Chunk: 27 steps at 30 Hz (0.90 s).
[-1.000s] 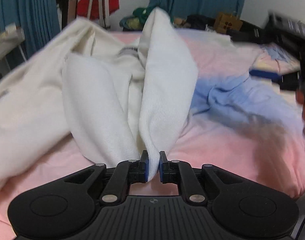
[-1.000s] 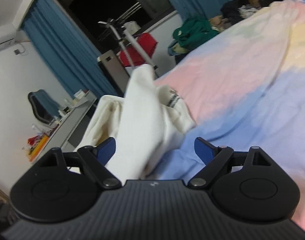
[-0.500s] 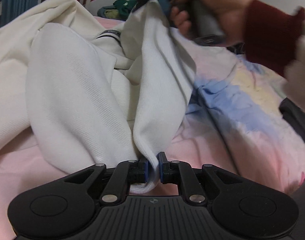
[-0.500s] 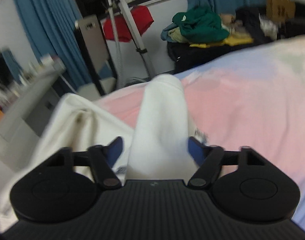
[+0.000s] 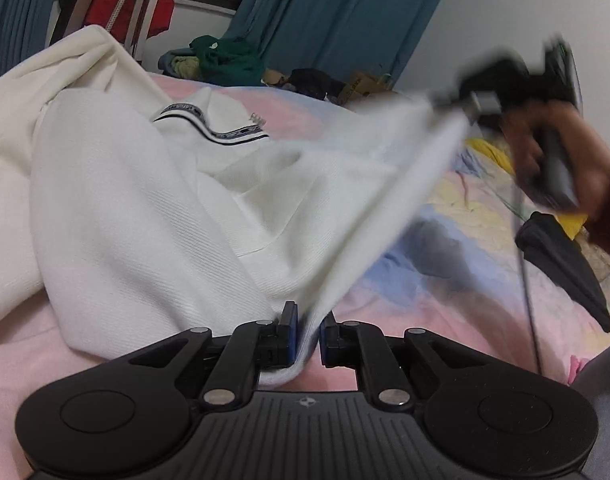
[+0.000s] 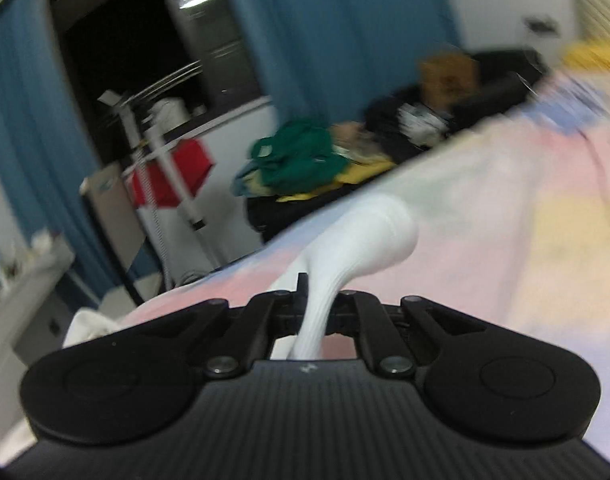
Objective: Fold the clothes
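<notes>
— Where is the garment?

— A white garment [image 5: 145,208] lies bunched on a bed's pink-and-blue bedspread [image 5: 445,304]. The left gripper [image 5: 307,332] pinches a fold of it between closed jaws; the right gripper [image 6: 317,312], blurred, clamps another white fold, with the cloth stretched taut between the two.

— What surrounds it?

— A hand [image 5: 553,152] in a dark red sleeve holds the right gripper above the bed. A black garment [image 5: 565,256] lies to the right on the bedspread. Beyond the bed, a heap of green clothes [image 6: 301,160], a drying rack [image 6: 161,148] with a red cloth, and blue curtains [image 5: 337,20].
</notes>
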Available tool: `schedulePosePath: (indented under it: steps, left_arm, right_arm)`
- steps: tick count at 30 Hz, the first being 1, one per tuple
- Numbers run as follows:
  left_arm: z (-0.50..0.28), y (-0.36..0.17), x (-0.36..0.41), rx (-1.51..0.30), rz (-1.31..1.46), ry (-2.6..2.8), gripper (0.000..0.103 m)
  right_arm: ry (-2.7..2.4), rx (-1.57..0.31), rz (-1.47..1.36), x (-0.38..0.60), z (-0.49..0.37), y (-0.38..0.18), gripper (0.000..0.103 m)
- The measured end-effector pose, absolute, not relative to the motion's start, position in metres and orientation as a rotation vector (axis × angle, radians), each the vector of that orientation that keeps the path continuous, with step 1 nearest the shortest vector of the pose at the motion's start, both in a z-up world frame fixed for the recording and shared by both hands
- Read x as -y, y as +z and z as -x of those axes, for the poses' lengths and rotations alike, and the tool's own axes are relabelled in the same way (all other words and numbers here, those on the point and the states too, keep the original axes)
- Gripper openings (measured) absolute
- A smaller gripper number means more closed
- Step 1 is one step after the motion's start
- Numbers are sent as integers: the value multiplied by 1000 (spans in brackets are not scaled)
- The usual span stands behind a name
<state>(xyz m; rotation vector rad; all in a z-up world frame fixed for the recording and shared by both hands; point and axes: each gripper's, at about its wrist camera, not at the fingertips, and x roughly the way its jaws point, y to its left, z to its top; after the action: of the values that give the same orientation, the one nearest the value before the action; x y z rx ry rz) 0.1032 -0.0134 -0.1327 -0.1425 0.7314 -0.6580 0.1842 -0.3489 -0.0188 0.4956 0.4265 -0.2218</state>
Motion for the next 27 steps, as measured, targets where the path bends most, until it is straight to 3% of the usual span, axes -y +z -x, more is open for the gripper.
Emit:
schedulePosePath:
  steps: [6, 15, 17, 20, 24, 27]
  left_arm:
    - [-99, -130, 28, -726, 37, -602, 15]
    - [-92, -128, 33, -734, -9, -525, 24]
    - [-89, -129, 34, -730, -18, -524, 27]
    - [-84, -128, 33, -726, -20, -529, 39]
    - [-76, -118, 27, -726, 20, -514, 63]
    - [-64, -100, 11, -733, 103, -505, 80]
  right_arm:
    - [-258, -710, -815, 432, -124, -83, 6]
    - [-207, -762, -1261, 460, -87, -151, 12]
    - [-199, -761, -1285, 462, -89, -154, 30]
    - [-217, -751, -1290, 470, -90, -159, 32]
    - [-296, -725, -1236, 480, -94, -164, 30]
    - [-303, -699, -1198, 485, -98, -161, 15]
